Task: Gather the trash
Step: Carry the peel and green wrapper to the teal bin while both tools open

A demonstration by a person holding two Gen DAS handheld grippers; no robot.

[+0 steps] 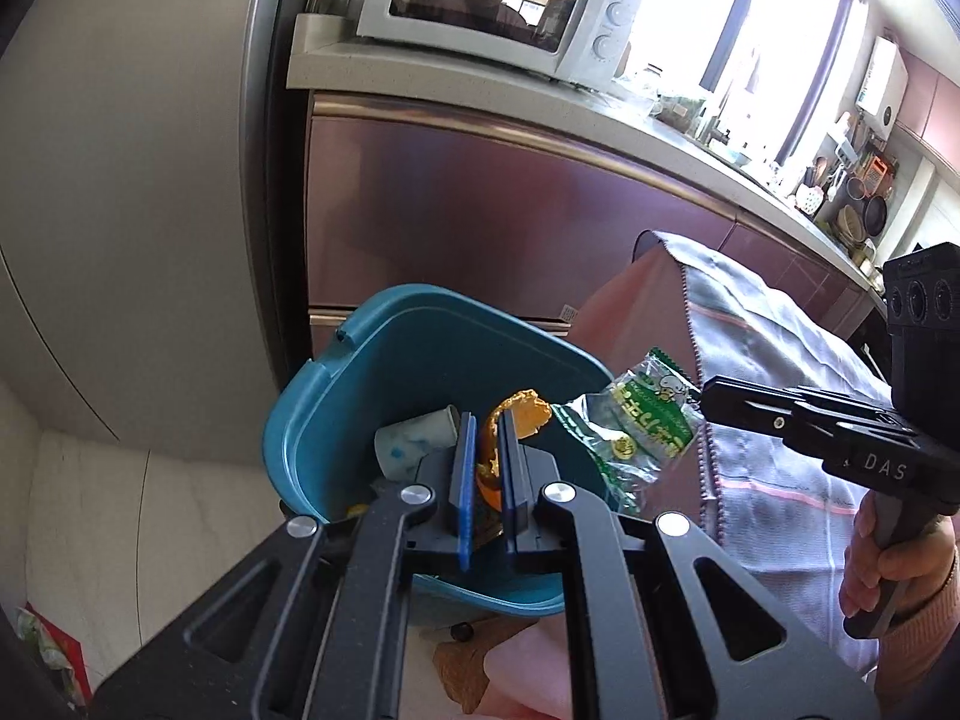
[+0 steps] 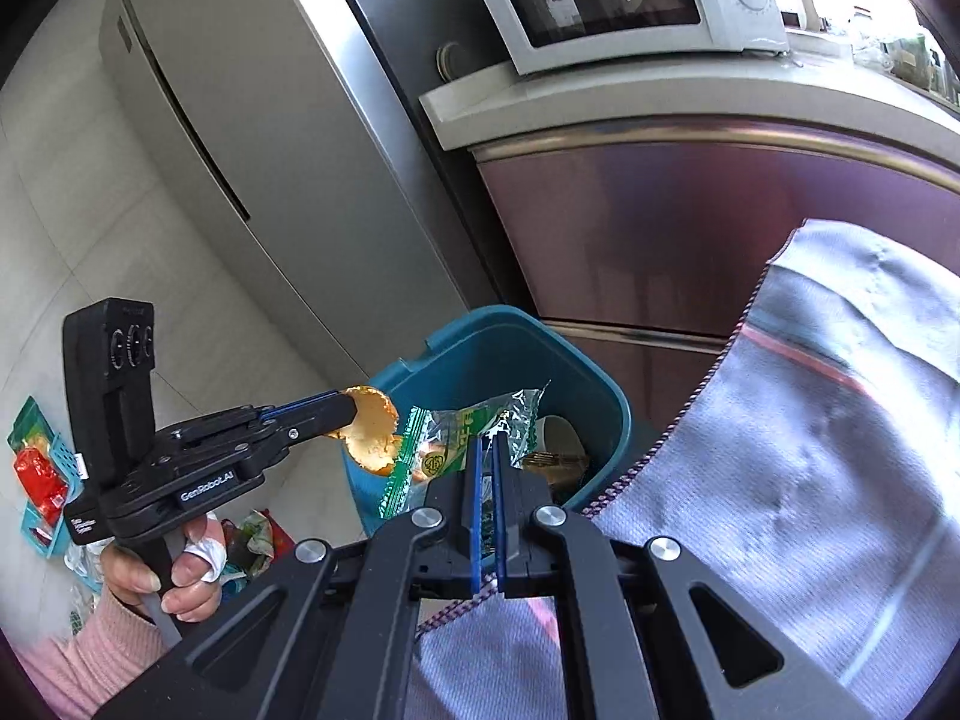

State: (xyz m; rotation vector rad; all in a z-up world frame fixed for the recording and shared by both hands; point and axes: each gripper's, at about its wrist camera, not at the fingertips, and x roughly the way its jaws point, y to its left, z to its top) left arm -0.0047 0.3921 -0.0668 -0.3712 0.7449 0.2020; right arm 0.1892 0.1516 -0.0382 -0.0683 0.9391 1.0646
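Note:
A teal trash bin (image 1: 360, 372) (image 2: 540, 360) stands on the floor against the cabinet, with a white paper cup (image 1: 414, 438) (image 2: 558, 432) lying inside. My left gripper (image 1: 487, 420) (image 2: 349, 405) hangs over the bin's mouth, shut on a curled piece of orange peel (image 1: 528, 414) (image 2: 372, 435). To its right, my right gripper (image 2: 489, 441) (image 1: 708, 397) is shut on a crumpled green-and-clear snack wrapper (image 2: 462, 426) (image 1: 645, 420), which hangs above the bin's near right rim. A hand in a pink sleeve holds each handle.
A grey cloth (image 1: 780, 390) (image 2: 810, 420) drapes down right beside the bin. Behind it are the maroon cabinet (image 1: 480, 210) and a microwave (image 1: 498, 6) on the counter; the fridge (image 2: 240, 150) stands left. More wrappers and a teal basket (image 2: 42, 468) lie on the floor.

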